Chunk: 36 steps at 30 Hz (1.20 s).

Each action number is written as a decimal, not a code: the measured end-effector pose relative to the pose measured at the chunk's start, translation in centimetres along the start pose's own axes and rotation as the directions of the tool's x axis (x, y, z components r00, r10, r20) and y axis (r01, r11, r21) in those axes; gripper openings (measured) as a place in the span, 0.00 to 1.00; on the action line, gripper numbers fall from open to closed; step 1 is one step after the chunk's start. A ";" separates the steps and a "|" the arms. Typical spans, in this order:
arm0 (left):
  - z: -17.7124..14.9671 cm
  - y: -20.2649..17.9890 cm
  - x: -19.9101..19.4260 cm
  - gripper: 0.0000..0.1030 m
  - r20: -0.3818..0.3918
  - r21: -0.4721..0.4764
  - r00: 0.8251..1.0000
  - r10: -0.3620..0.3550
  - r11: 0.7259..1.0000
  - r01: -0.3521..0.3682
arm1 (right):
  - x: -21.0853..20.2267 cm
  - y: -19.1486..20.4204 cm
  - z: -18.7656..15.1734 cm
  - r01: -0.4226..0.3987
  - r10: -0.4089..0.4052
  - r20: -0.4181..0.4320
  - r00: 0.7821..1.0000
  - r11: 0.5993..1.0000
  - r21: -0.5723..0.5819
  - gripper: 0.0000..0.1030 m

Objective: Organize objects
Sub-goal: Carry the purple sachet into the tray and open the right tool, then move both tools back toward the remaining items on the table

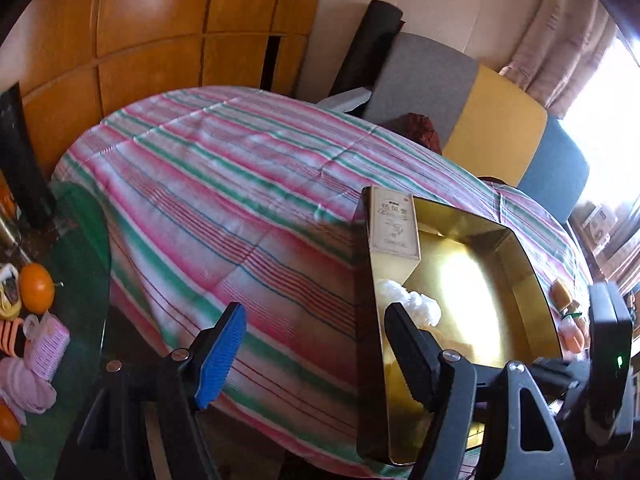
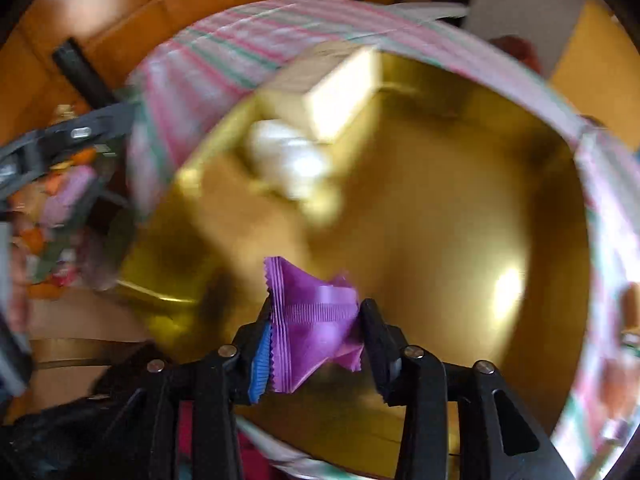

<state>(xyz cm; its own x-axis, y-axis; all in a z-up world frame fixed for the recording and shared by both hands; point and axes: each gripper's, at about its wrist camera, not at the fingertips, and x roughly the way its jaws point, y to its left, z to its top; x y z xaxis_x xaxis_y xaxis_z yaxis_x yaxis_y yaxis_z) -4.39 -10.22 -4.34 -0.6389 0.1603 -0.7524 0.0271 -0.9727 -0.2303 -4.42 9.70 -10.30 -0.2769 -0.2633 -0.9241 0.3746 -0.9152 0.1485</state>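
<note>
The purple packet [image 2: 316,320], a crinkled foil sachet with zigzag-cut edges, is pinched between the 2 fingers of the right gripper [image 2: 316,334], which is closed on it from both sides and holds it above the open gold tin [image 2: 460,216]. The right wrist view is blurred, but the packet sits over the near part of the tin's shiny floor, not touching it as far as can be told. Further inside the tin, toward its far left corner, a beige carton [image 1: 394,222] with printed lettering leans tilted against the wall, and a white crumpled wad [image 1: 416,302] lies just beside the carton's lower end. The tin rests on a bed covered with a pink, green and white striped sheet [image 1: 224,184], close to the sheet's near right edge. The left gripper [image 1: 314,350] hovers with its fingers spread wide and nothing between them: the blue-padded finger is over the sheet and the other finger is over the tin's left wall. To the left of the bed, a green surface [image 1: 80,248] carries an orange fruit [image 1: 37,287], pink packets [image 1: 48,346] and other small items. Behind the bed stand wooden cabinet doors [image 1: 152,20], and grey, yellow and blue cushions [image 1: 496,132] line the far right side beside a curtained window [image 1: 568,52].
</note>
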 end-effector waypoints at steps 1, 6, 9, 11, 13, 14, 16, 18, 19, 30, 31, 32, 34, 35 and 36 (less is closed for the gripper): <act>0.0 0.1 0.0 0.71 -0.001 -0.003 1.000 -0.001 1.000 0.001 | 0.2 0.6 0.1 -0.048 0.048 -0.001 0.999 0.999 -0.009 0.44; 0.0 -0.5 0.0 0.71 0.007 0.033 1.000 0.027 0.999 -0.027 | 0.2 1.4 0.4 -0.121 0.121 0.033 0.992 0.993 0.009 0.60; -0.1 -1.2 -0.1 0.71 0.012 0.054 1.000 0.023 0.998 -0.023 | -0.6 0.7 0.2 -0.121 0.119 0.072 0.990 0.992 0.034 0.65; -0.2 -1.6 -0.1 0.71 0.011 0.066 1.000 0.013 0.998 -0.014 | -1.4 0.1 0.0 -0.113 0.108 0.101 0.989 0.992 0.052 0.67; -0.3 -2.0 -0.3 0.71 0.012 0.076 1.000 0.004 0.997 -0.005 | -2.2 -0.5 -0.2 -0.108 0.098 0.130 0.987 0.992 0.068 0.69; -0.2 -2.2 -0.4 0.71 0.015 0.082 1.000 0.003 0.997 -0.005 | -3.1 -0.5 -0.6 -0.104 0.092 0.146 0.985 0.992 0.075 0.70; -0.2 -2.7 -0.5 0.70 0.014 0.100 1.000 -0.014 0.995 0.012 | -4.0 -0.8 -1.0 -0.082 0.064 0.180 0.982 0.992 0.094 0.74; -0.3 -3.2 -0.8 0.70 0.019 0.116 0.999 -0.026 0.993 0.023 | -5.1 -1.3 -1.4 -0.053 0.029 0.209 0.978 0.992 0.114 0.79; -0.3 -3.6 -0.9 0.70 0.024 0.128 0.999 -0.025 0.992 0.022 | -5.7 -1.8 -1.7 -0.037 0.009 0.221 0.975 0.992 0.123 0.80; -0.4 -6.5 -2.1 0.70 0.027 0.186 0.997 -0.071 0.980 0.065 | -10.1 -6.0 -4.5 0.085 -0.159 0.316 0.935 0.968 0.237 0.93; -0.3 -6.8 -2.2 0.70 0.027 0.194 0.997 -0.076 0.979 0.070 | -10.5 -6.6 -4.8 0.092 -0.173 0.321 0.931 0.963 0.253 0.93; -0.3 -7.0 -2.2 0.70 0.027 0.200 0.997 -0.079 0.977 0.072 | -11.1 -7.3 -5.2 0.099 -0.188 0.325 0.927 0.958 0.269 0.93; -0.3 -7.7 -2.2 0.70 0.027 0.219 0.996 -0.083 0.973 0.075 | -11.9 -8.6 -6.0 0.122 -0.226 0.331 0.916 0.944 0.307 0.93; -0.2 -8.0 -2.3 0.70 0.030 0.226 0.996 -0.085 0.971 0.076 | -12.3 -9.4 -6.4 0.134 -0.246 0.331 0.911 0.935 0.328 0.93; -0.2 -8.3 -2.3 0.70 0.032 0.233 0.996 -0.087 0.969 0.077 | -12.7 -10.1 -6.8 0.144 -0.264 0.330 0.906 0.927 0.345 0.94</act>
<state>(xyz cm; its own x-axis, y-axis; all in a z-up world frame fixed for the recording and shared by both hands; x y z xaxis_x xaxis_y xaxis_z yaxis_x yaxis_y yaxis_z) -2.98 -2.52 -0.78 -0.6633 0.2390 -0.7092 -0.2025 -0.9696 -0.1373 1.37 24.35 -2.48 -0.6420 -0.0979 -0.7604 0.0021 -0.9920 0.1260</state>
